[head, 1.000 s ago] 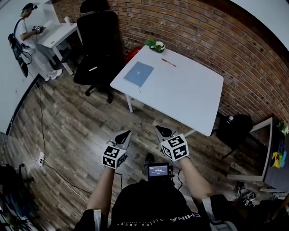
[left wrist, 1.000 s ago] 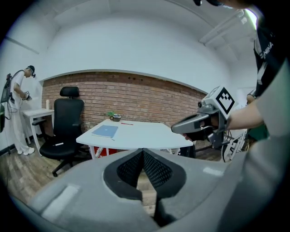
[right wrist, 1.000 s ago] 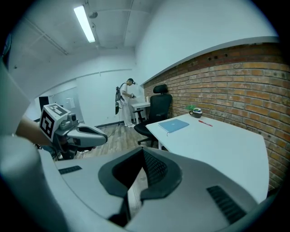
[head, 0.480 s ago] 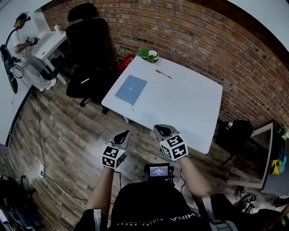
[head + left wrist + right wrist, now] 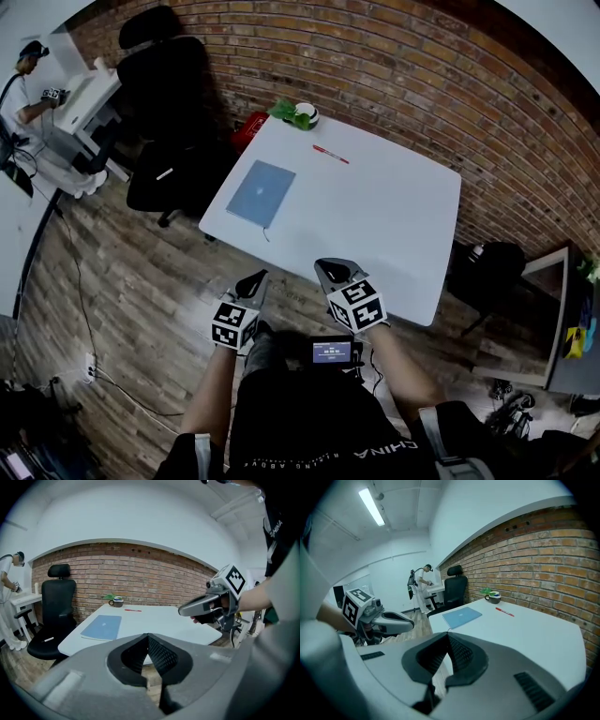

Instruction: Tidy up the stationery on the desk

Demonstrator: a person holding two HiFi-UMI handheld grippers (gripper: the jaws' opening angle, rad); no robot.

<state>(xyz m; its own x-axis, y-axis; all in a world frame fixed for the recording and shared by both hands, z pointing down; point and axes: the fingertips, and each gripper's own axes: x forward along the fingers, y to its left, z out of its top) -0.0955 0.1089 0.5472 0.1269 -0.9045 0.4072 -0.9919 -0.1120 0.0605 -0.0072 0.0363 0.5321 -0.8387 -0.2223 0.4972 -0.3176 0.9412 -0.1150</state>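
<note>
Holding left gripper (image 5: 255,278) and right gripper (image 5: 330,269) closed, empty, short of desk (image 5: 394,206); notebook (image 5: 261,193), pen (image 5: 330,155) untouched, all tidying left.

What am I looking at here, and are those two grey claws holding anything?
There is no robot arm: a person holds a two-jaw gripper in each hand. The head view looks down from the person's head at the left gripper and right gripper. The left and right gripper views come from cameras riding on each gripper, looking along its jaws. Both grippers are shut and empty. On the white desk lie a blue notebook, a red pen and, at the far corner, a mug beside something green.
</note>
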